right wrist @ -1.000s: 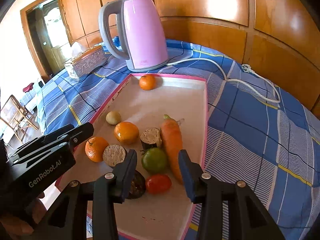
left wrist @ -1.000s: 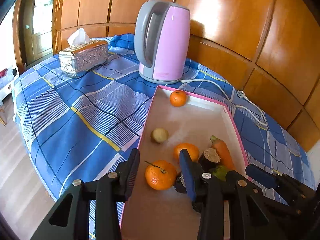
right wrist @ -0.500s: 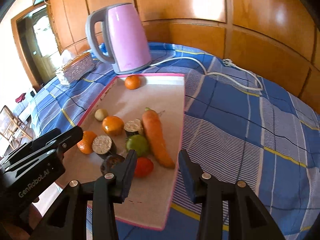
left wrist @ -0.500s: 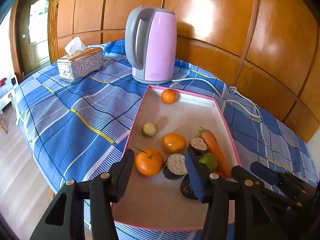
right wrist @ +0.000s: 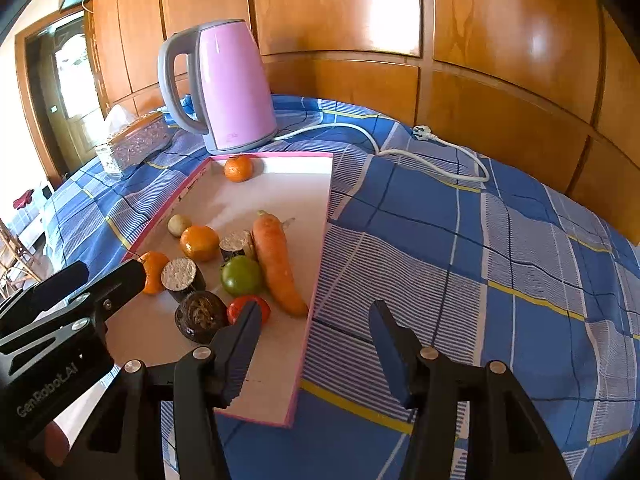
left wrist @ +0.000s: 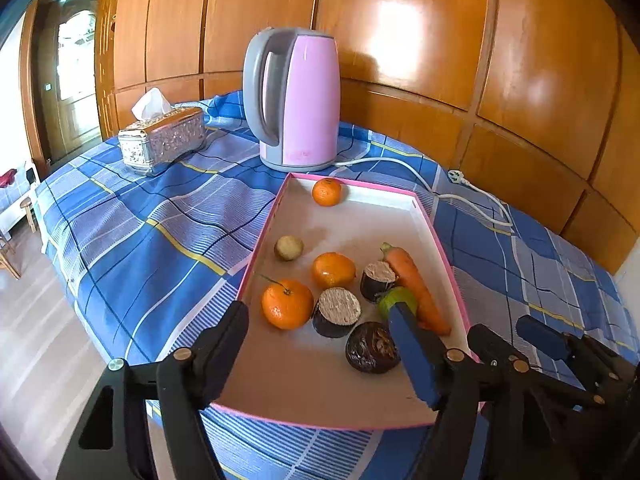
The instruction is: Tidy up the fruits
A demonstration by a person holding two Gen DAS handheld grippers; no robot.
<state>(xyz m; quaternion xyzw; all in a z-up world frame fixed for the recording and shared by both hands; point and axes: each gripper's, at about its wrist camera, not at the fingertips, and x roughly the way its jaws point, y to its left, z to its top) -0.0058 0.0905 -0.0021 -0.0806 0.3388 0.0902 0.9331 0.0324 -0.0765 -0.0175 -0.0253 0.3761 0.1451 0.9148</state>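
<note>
L wrist view: pink-rimmed tray (left wrist: 434,226) is seen on a blue checked cloth (left wrist: 132,240), w/ a pink kettle (left wrist: 298,100) and tissue box (left wrist: 162,140) behind it. In the tray: stemmed mandarin (left wrist: 287,303) near the front-left rim, a second mandarin (left wrist: 333,270) behind it, a third (left wrist: 327,191) alone at the far end. Carrot (left wrist: 412,284) lies along the right rim; two cut dark rounds (left wrist: 337,312) sit between mandarins and carrot; a dark wrinkled fruit (left wrist: 372,347) is nearest the camera. Left gripper (left wrist: 320,320) is held above the tray's near end, jaws opening; nothing is pressed by either pad, though the stemmed mandarin and a cut round fall within the gap.

R wrist view: right gripper (right wrist: 316,312) is seen straddling the tray's right rim, jaws opening, nothing held. Its left finger is just beside a red tomato (right wrist: 242,307); a green tomato (right wrist: 241,276) touches the carrot. White cord (right wrist: 436,146) trails from the kettle over the cloth.

Risks (judgement): items are packed close at the near end, so a closing jaw could nudge a neighbour and set the round fruit rolling. The two tongs are near each other; a clash is possible if both reach in together. Tray overhangs toward the table edge; a push on its rim could shift it.
</note>
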